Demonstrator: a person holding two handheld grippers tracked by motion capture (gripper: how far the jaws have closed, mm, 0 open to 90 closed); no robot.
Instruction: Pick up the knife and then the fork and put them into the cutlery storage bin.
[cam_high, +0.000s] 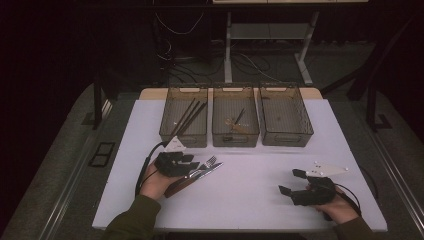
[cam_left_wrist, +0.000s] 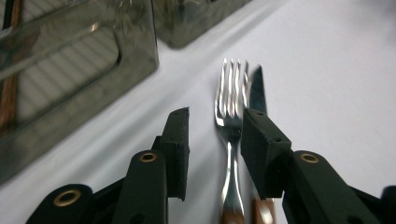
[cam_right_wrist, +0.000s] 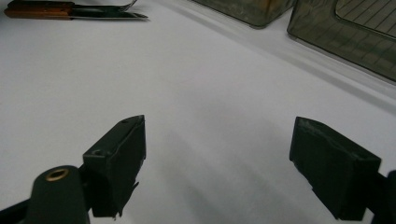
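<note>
Lying between the open jaws of the left claw (cam_left_wrist: 212, 154), the fork (cam_left_wrist: 229, 121) is pointing straight ahead beside the knife (cam_left_wrist: 257, 91). Sitting far off is the right claw (cam_right_wrist: 217, 163), also open and holding nothing.

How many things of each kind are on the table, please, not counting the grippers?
Bins: 3
Chopsticks, in the left bin: 3, as far as the high view shows
Fork: 1
Knife: 1
Cutlery in the middle bin: too small to count
Total: 8, without the middle bin's cutlery
</note>
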